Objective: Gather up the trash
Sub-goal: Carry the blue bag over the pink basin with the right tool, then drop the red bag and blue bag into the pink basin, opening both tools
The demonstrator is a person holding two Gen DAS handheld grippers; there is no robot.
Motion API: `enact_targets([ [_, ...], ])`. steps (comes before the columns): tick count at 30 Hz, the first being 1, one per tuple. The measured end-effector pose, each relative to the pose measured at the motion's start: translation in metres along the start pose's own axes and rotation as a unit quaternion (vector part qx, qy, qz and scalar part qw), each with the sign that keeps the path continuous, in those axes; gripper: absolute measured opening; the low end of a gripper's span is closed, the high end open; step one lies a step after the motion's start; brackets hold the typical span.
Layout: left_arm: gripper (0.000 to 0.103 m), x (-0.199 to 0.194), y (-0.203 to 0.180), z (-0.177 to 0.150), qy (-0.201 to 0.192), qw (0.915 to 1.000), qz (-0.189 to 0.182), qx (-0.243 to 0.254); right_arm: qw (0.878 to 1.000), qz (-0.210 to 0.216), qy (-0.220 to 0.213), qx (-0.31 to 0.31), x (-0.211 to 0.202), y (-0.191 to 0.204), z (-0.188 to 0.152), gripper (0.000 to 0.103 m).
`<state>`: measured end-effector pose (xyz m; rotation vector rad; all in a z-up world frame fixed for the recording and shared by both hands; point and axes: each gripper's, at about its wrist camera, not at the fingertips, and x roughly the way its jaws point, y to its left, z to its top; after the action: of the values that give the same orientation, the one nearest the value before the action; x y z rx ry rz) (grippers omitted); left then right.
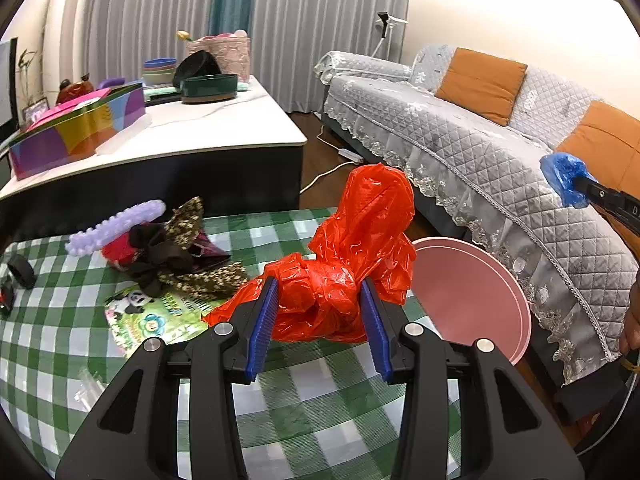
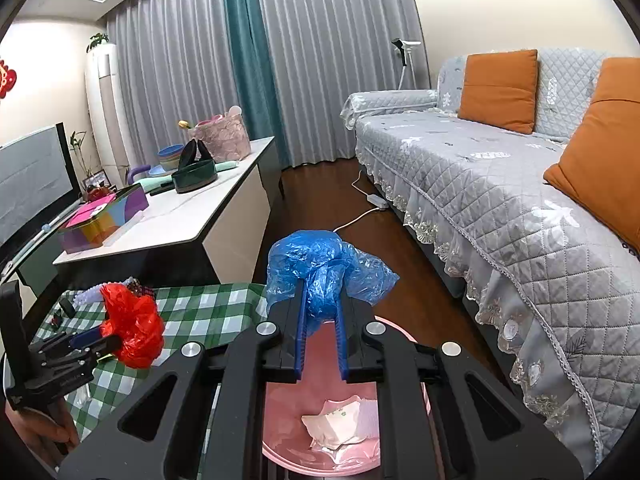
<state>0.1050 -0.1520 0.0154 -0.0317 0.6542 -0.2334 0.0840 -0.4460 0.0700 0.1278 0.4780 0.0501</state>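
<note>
My left gripper (image 1: 320,300) is shut on a crumpled red plastic bag (image 1: 360,240), held above the right edge of the green checked tablecloth (image 1: 280,420); the same red plastic bag (image 2: 134,330) and left gripper (image 2: 90,338) show at the lower left of the right wrist view. My right gripper (image 2: 322,304) is shut on a crumpled blue plastic bag (image 2: 320,268), right over the pink bin (image 2: 280,452), which holds a white crumpled wrapper (image 2: 340,426). In the left wrist view the pink bin (image 1: 472,292) stands beside the table, and the blue plastic bag (image 1: 564,178) hangs at the far right.
On the cloth lie a lilac bumpy roller (image 1: 116,226), dark patterned fabric scraps (image 1: 180,256), a panda leaflet (image 1: 148,316) and a clear wrapper (image 1: 88,390). A grey quilted sofa (image 1: 480,152) with orange cushions runs along the right. A white-topped cabinet (image 1: 208,128) carries boxes and bowls.
</note>
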Motion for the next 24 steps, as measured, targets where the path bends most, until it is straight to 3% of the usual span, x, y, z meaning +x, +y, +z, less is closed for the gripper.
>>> enact_targets([
  [24, 0.041, 0.06, -0.082, 0.041, 0.011, 0.9978, -0.056, 0.035, 0.999, -0.014, 0.029, 0.02, 0.034, -0.025, -0.01, 0.013],
])
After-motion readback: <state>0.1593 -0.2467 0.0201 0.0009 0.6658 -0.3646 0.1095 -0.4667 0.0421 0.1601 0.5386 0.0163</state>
